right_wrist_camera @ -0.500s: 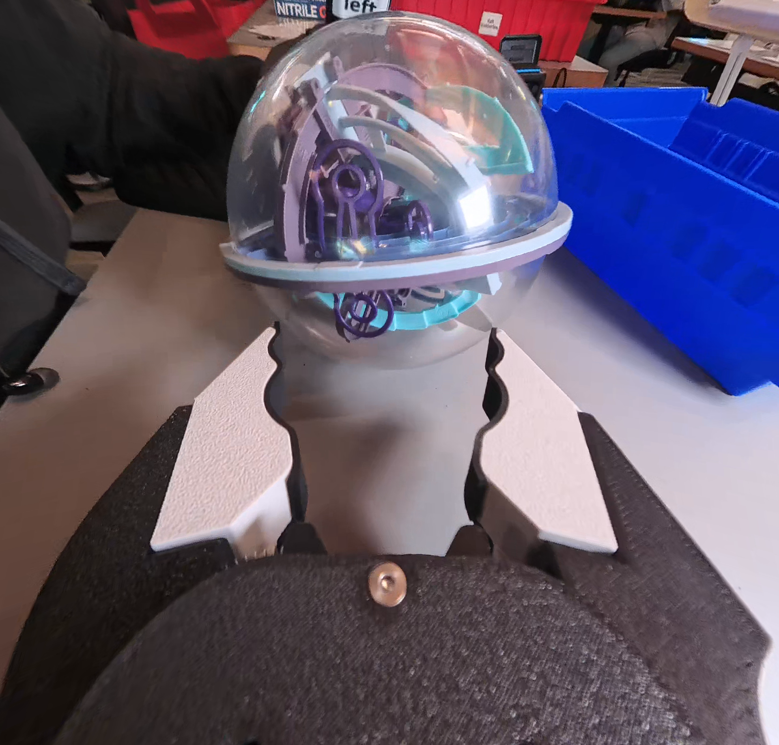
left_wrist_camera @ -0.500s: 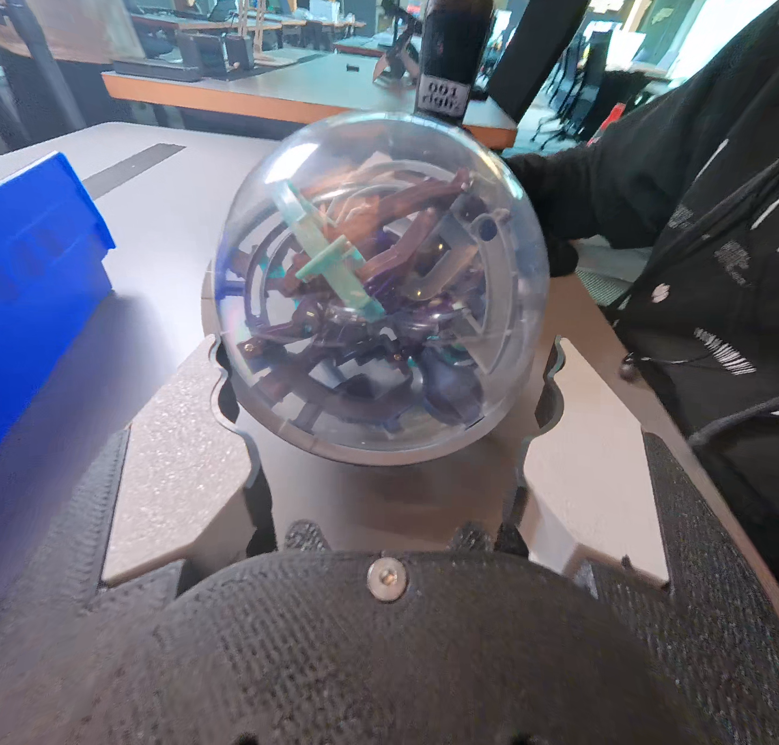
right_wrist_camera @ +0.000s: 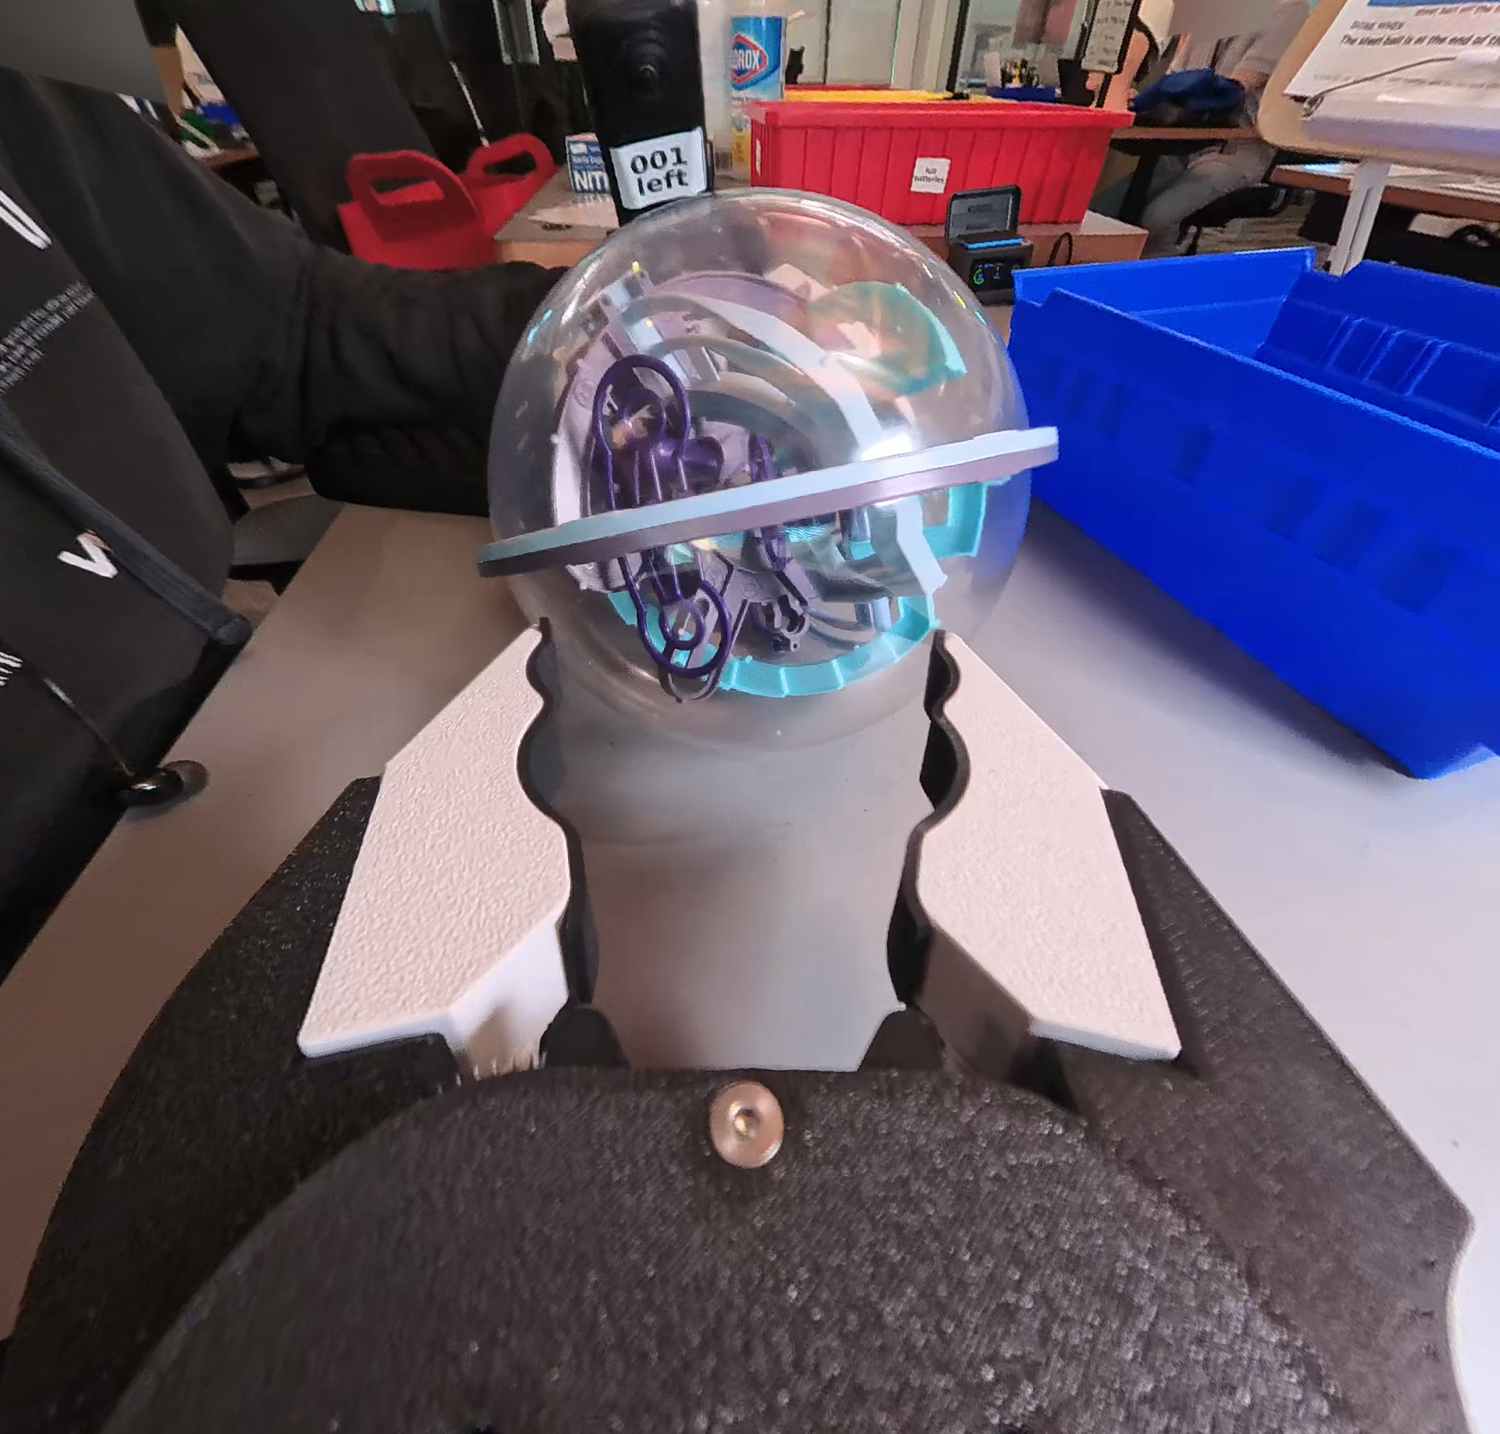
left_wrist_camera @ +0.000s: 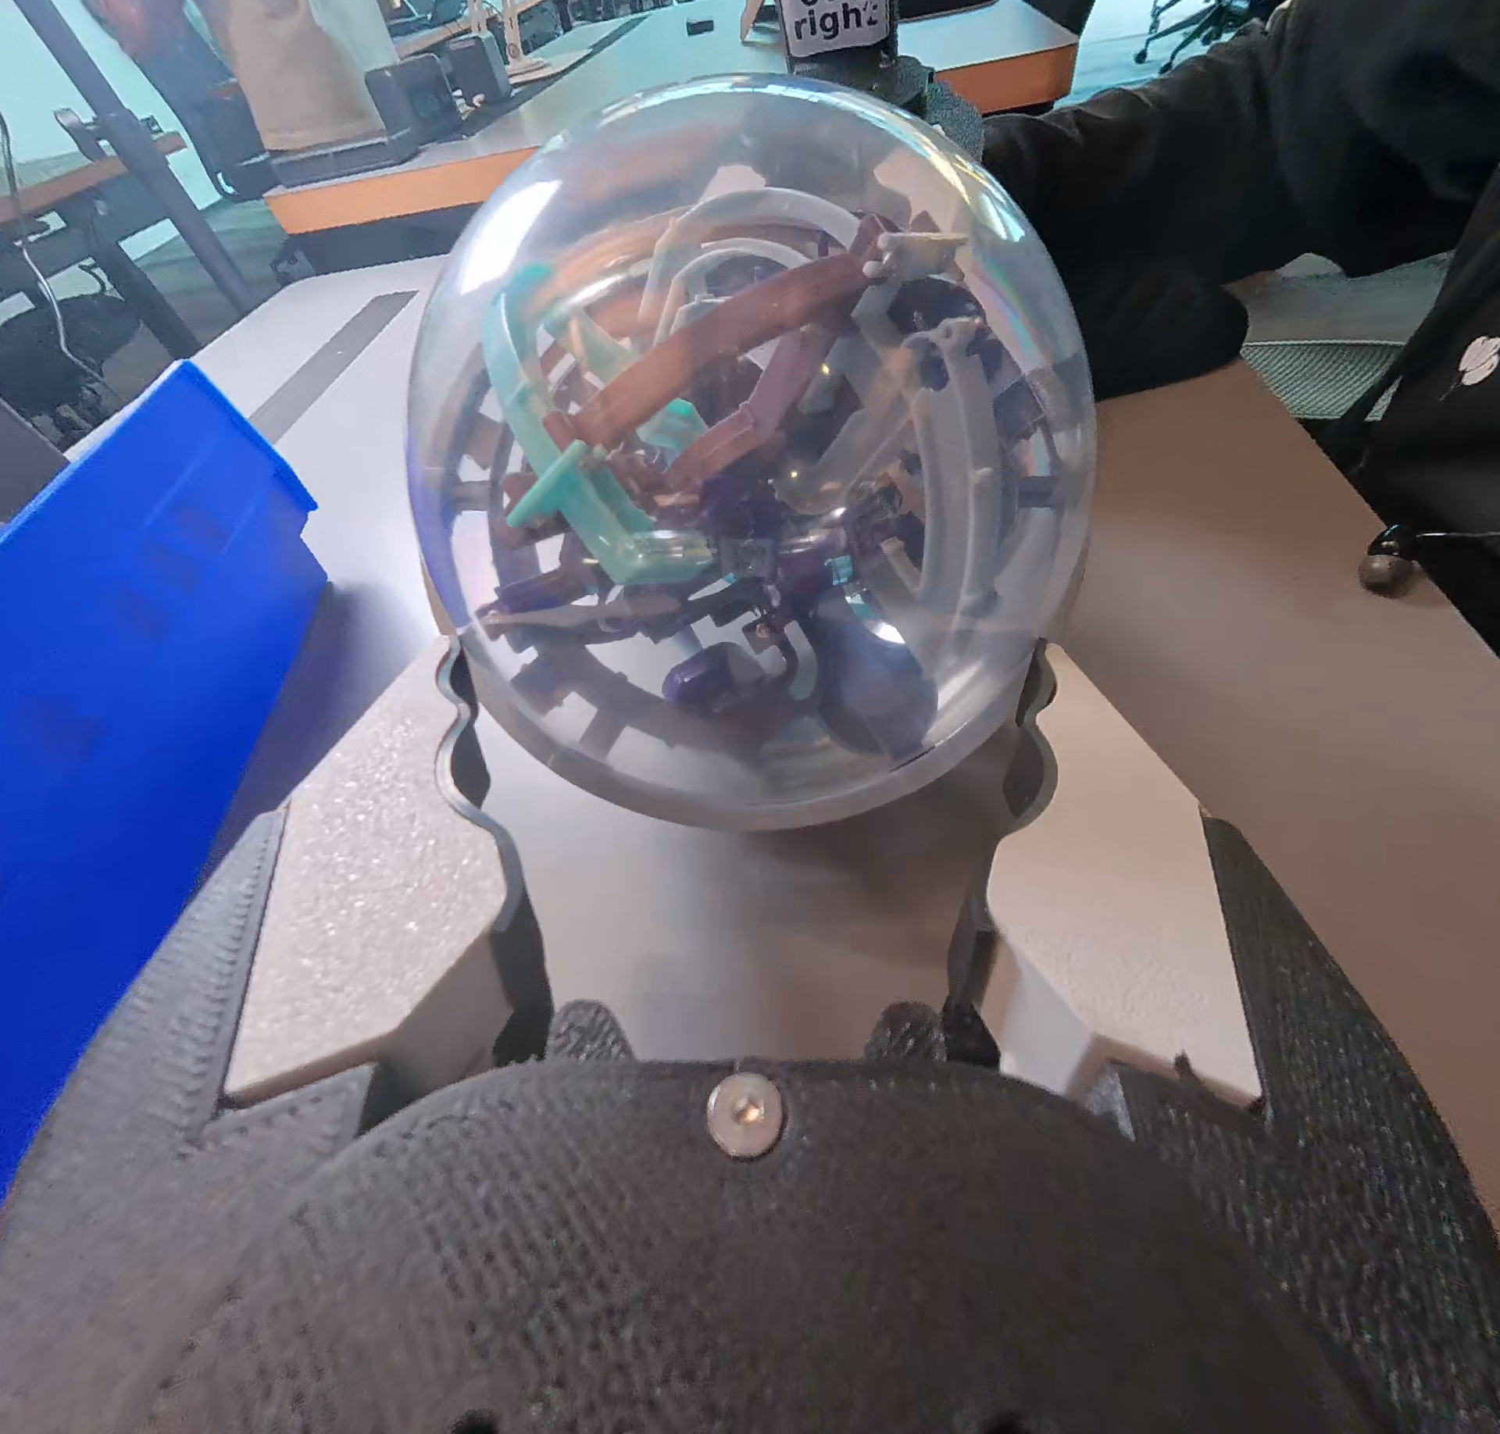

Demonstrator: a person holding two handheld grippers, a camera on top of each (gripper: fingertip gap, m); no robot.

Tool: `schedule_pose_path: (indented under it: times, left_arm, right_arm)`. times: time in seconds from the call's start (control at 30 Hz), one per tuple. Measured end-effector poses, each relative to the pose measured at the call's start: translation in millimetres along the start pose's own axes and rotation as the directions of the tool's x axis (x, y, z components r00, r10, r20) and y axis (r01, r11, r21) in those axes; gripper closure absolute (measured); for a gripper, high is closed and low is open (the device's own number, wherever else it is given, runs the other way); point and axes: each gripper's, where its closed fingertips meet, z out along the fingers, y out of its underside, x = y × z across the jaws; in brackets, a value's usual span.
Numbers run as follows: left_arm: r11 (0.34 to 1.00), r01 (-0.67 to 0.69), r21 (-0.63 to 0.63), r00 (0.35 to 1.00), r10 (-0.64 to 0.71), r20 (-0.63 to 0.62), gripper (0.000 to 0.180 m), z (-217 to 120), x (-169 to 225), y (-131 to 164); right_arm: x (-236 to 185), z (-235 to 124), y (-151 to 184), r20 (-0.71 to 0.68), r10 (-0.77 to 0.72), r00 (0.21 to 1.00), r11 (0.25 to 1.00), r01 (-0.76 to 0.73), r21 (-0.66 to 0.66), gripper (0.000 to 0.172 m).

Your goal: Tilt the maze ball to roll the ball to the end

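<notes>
Since half a second ago you've tipped the maze ball (right_wrist_camera: pixel 751 462) so its rim slants up to the right. It sits between both sets of fingers, your left gripper (left_wrist_camera: pixel 747 665) and right gripper (right_wrist_camera: pixel 734 665) clamping it over the grey desk (right_wrist_camera: pixel 1217 867), blue bin (right_wrist_camera: pixel 1299 462) at right, office beyond.

The left tongs (left_wrist_camera: pixel 751 665) pointed at 12 o'clock, and their two white fingers (left_wrist_camera: pixel 381 851) stood wide apart. The tips pressed on both sides of the maze ball (left_wrist_camera: pixel 751 454). The right tongs (right_wrist_camera: pixel 739 665) pointed at 12 o'clock too. Their white fingers (right_wrist_camera: pixel 454 851) stood a bit closer, and the tips touched the ball's low sides. A black sleeve (right_wrist_camera: pixel 325 356) reached in from 9 o'clock toward the far tongs.
</notes>
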Motion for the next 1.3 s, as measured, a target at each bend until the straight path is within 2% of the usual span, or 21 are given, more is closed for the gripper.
schedule_pose_path:
  times: [0.1, 0.2, 0.37, 0.43, 0.5, 0.73, 0.87, 0.97, 1.1, 1.2, 1.3]
  left_arm:
    - [0.997, 0.055, 0.049, 0.998, -0.054, -0.014, 0.057, -6.9, -3.6, -5.9]
    - [0.976, 0.173, 0.132, 0.985, -0.168, -0.045, 0.048, -14.0, -9.1, -17.3]
    - [0.944, 0.310, 0.116, 0.950, -0.305, -0.063, 0.034, 8.1, -10.3, -17.4]
    - [0.955, 0.288, 0.074, 0.958, -0.288, -0.014, 0.038, 13.7, -15.5, -13.0]
    - [0.964, 0.252, 0.087, 0.967, -0.253, 0.004, 0.042, 14.1, -17.0, -15.7]
    - [0.994, 0.037, 0.100, 0.996, -0.045, 0.079, 0.042, 9.9, -12.0, -25.5]
    - [0.994, -0.062, 0.085, 0.993, 0.052, 0.108, 0.043, 11.7, -7.3, -29.9]
    - [0.989, -0.125, 0.077, 0.987, 0.116, 0.109, 0.043, 12.1, -2.0, -30.9]
    - [0.967, -0.249, 0.053, 0.962, 0.240, 0.130, 0.043, 12.4, 3.8, -33.2]
    - [0.957, -0.285, 0.047, 0.951, 0.277, 0.137, 0.043, 12.0, 5.9, -33.9]
    - [0.963, -0.265, 0.055, 0.958, 0.257, 0.129, 0.043, 10.3, 5.5, -33.5]
  right_arm:
    - [3.6, -4.8, -5.6, 0.011, 0.051, 0.999, 0.998, -0.052, 0.038, 0.082]
    - [12.7, -8.1, -8.8, -0.017, 0.098, 0.995, 0.994, -0.097, 0.055, 0.073]
    - [13.8, -1.7, -14.2, -0.016, 0.153, 0.988, 0.986, -0.152, 0.066, 0.062]
    - [15.9, -1.0, -11.8, -0.038, 0.132, 0.990, 0.990, -0.130, 0.056, 0.066]
    - [17.8, -1.9, -9.9, -0.049, 0.131, 0.990, 0.990, -0.128, 0.054, 0.073]
    - [10.6, 2.2, 9.4, -0.039, 0.043, 0.998, 0.998, -0.045, -0.054, 0.073]
    - [8.1, 0.7, 11.5, -0.004, 0.077, 0.997, 0.995, -0.077, -0.064, 0.069]
    - [8.8, -0.4, 11.1, 0.002, 0.096, 0.995, 0.993, -0.096, -0.063, 0.075]
    - [5.4, 3.6, 18.3, -0.007, 0.031, 0.999, 0.993, -0.032, -0.111, 0.072]
    - [4.6, 3.8, 20.1, -0.005, 0.007, 1.000, 0.993, -0.008, -0.116, 0.074]
    - [4.3, 3.8, 19.9, -0.009, -0.002, 1.000, 0.993, 0.001, -0.115, 0.076]
